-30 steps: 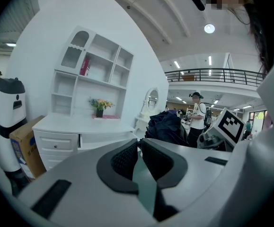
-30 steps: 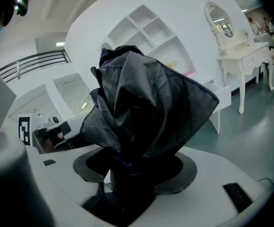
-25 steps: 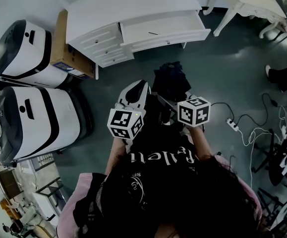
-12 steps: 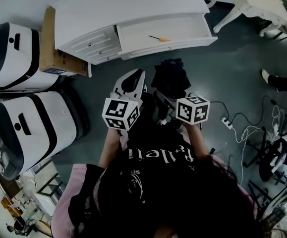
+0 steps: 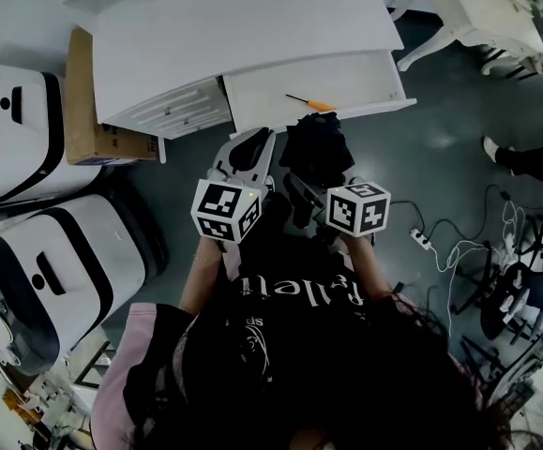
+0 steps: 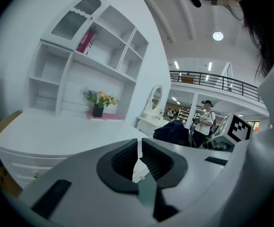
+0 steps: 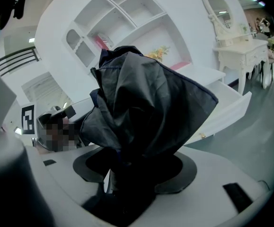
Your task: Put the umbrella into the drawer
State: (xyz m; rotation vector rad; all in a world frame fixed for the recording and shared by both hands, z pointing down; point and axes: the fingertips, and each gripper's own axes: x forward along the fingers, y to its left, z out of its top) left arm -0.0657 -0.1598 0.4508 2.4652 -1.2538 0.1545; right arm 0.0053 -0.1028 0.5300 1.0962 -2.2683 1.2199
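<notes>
A dark folded umbrella (image 5: 316,146) is held up just in front of the open white drawer (image 5: 355,81) of the dresser. My right gripper (image 5: 301,189) is shut on the umbrella's lower end. In the right gripper view the umbrella's fabric (image 7: 146,103) bunches above the jaws and hides the right gripper (image 7: 127,169); the drawer (image 7: 226,103) sticks out behind it. My left gripper (image 5: 250,144) hangs to the left of the umbrella, apart from it. In the left gripper view the left gripper (image 6: 139,151) is shut with nothing between its pads. An orange-handled screwdriver (image 5: 310,103) lies in the drawer.
Two big white-and-black cases (image 5: 27,139) and a cardboard box (image 5: 83,101) stand left of the dresser (image 5: 233,26). A power strip with cables (image 5: 421,240) lies on the floor at right. A white dressing table (image 5: 477,12) is at top right. A person (image 6: 206,116) stands far off.
The person has stepped toward the dresser. Both grippers and the umbrella are now closer to the open drawer's front. Neither grip has changed.
</notes>
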